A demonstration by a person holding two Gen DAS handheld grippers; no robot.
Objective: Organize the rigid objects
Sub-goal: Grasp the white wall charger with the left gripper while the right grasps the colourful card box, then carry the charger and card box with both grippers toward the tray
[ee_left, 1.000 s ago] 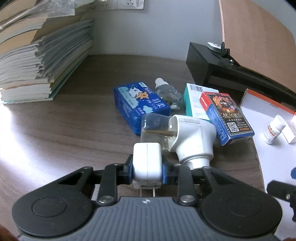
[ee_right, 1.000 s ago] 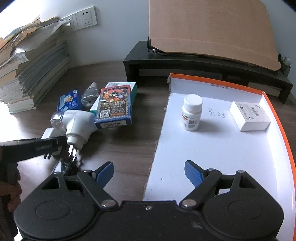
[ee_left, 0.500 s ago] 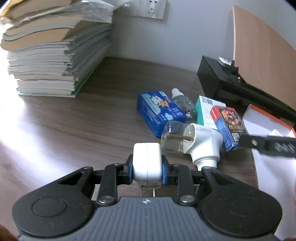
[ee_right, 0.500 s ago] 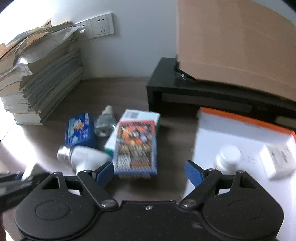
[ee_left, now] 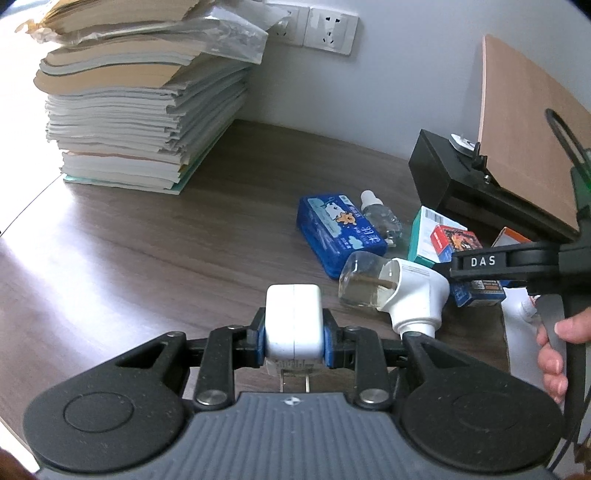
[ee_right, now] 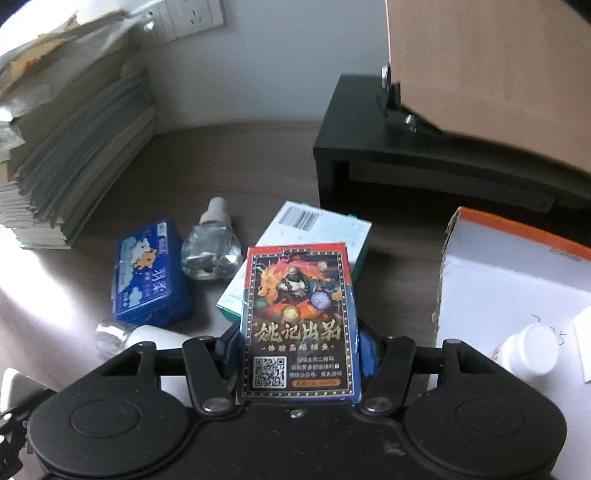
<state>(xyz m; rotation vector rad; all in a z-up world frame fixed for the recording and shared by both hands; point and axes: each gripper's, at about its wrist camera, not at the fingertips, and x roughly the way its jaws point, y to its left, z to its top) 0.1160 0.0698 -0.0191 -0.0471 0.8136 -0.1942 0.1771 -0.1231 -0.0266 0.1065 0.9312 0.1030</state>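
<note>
My left gripper [ee_left: 293, 334] is shut on a white plug adapter [ee_left: 293, 323] and holds it above the wooden desk. My right gripper [ee_right: 299, 347] is shut on a red and blue card box [ee_right: 300, 321]; the box still lies over a teal and white box [ee_right: 317, 236]. A blue tissue pack [ee_left: 338, 229], a clear bottle [ee_left: 380, 216] and a white plug-in device with a clear vial [ee_left: 399, 291] lie on the desk. A white tray with an orange rim [ee_right: 517, 266] at the right holds a white pill bottle [ee_right: 528, 350].
A tall stack of books [ee_left: 136, 107] stands at the back left. A black monitor stand [ee_right: 424, 166] with a cardboard sheet [ee_right: 491, 62] is at the back right. Wall sockets [ee_left: 325, 26] are behind.
My right gripper moved left from the tray to the card box and shut on it. My left gripper drew back and up with the adapter.
</note>
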